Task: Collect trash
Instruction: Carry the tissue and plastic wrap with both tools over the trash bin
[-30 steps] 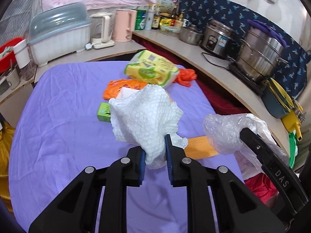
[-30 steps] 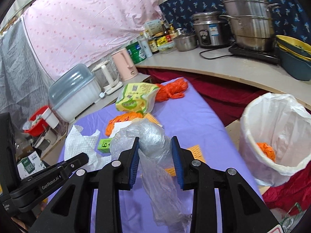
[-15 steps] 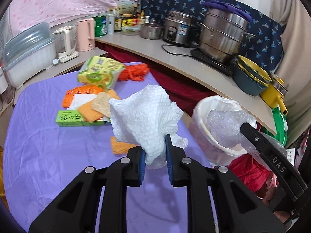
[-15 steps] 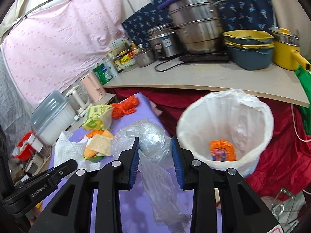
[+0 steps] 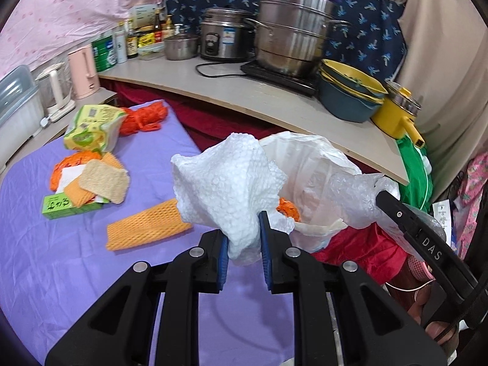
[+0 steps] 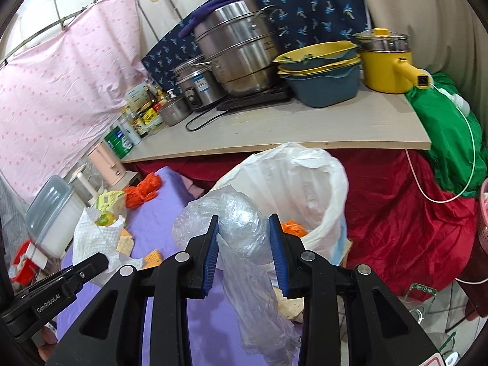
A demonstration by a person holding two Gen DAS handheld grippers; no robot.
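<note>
Both loads now brought from over the purple table (image 5: 61,259) to the lined bin (image 6: 332,183), which a second ago sat off to the side and out of the left view altogether; grip on each load unchanged throughout. Meaning for the task: carry phase close to done, release phase judged next. Left tongs (image 5: 243,244) clamped on a crumpled white foam sheet (image 5: 225,183), blue pads pressed into its lower fold, bulk of the sheet standing up and forward of the tips, covering the near rim of the bin in the left view. Right tongs (image 6: 244,241) clamped on a wad of clear plastic film (image 6: 241,225), pads against both sides of the wad, a loose tail of film hanging down between the arms. Wad placed at the bin's near rim in the right view, not clearly over the opening; further forward travel judged necessary before release. Orange net (image 6: 292,228) already lying inside the bin. Trash left on the table: an orange foam sleeve (image 5: 149,228) nearest the left tongs, a small green box (image 5: 58,207), tan and orange pads (image 5: 103,180) stacked beside it, a yellow-green packet (image 5: 91,128) farther back, and an orange mesh bundle (image 5: 143,119) touching that packet. Risk on release: light film and foam likely to cling to the pads or catch on the liner's raised edge and fall outside. Whether the foam sheet hangs over the opening or short of it cannot be told.
</note>
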